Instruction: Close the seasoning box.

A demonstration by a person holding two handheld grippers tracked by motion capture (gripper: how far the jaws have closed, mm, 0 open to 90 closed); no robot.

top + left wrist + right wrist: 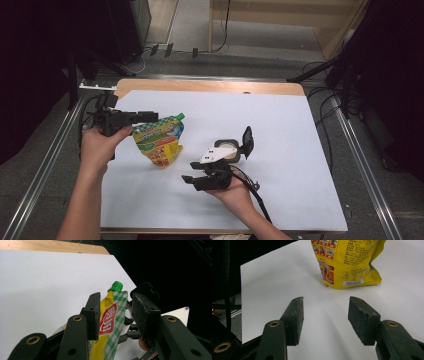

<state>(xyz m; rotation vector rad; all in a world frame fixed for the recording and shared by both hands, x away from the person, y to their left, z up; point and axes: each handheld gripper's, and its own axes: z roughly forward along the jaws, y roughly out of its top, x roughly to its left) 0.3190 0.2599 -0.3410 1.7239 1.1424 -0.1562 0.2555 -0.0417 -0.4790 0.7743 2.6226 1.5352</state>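
Yellow plastic spout pouch (161,141) with a green screw cap (116,286) stands on the white table sheet (280,125), left of centre in the high view. Its upper edge sits between the left gripper (115,312) jaws; one pad touches it, the other (on the right in that gripper's view) stands clear, so it is released. Lower centre, the right gripper (192,171) hovers with jaws apart, empty, pointing toward the pouch.

Black tongs (325,320), rough dark pads, brass rivets; right one: white top plate, black cable.
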